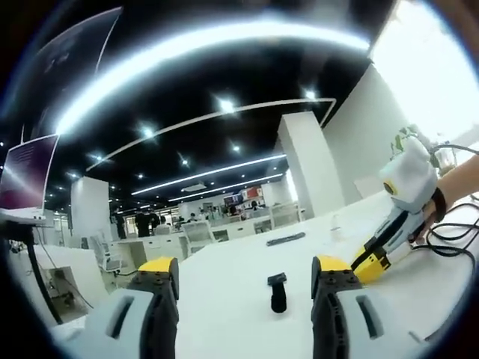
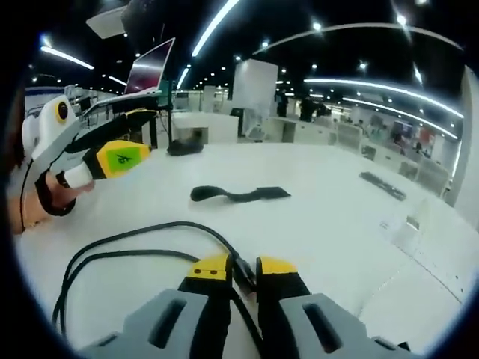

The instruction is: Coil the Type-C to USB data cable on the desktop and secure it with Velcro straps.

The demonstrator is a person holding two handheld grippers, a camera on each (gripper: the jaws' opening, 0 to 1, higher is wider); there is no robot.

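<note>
White desktop [image 2: 329, 224] fills your office view; your right gripper [image 2: 241, 273] pinches the black cable [image 2: 112, 250] looped beside it; your left gripper [image 1: 245, 288] gapes wide, holding nothing; Velcro strap [image 2: 239, 194] lies ahead.

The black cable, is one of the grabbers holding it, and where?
Yes. The right gripper pinches the black cable at a connector end, between its yellow-tipped fingers. The left gripper is open and holds nothing; the Velcro strap lies loose on the desk.

Both views skim low, sharing the white desktop [image 1: 232, 292].
</note>
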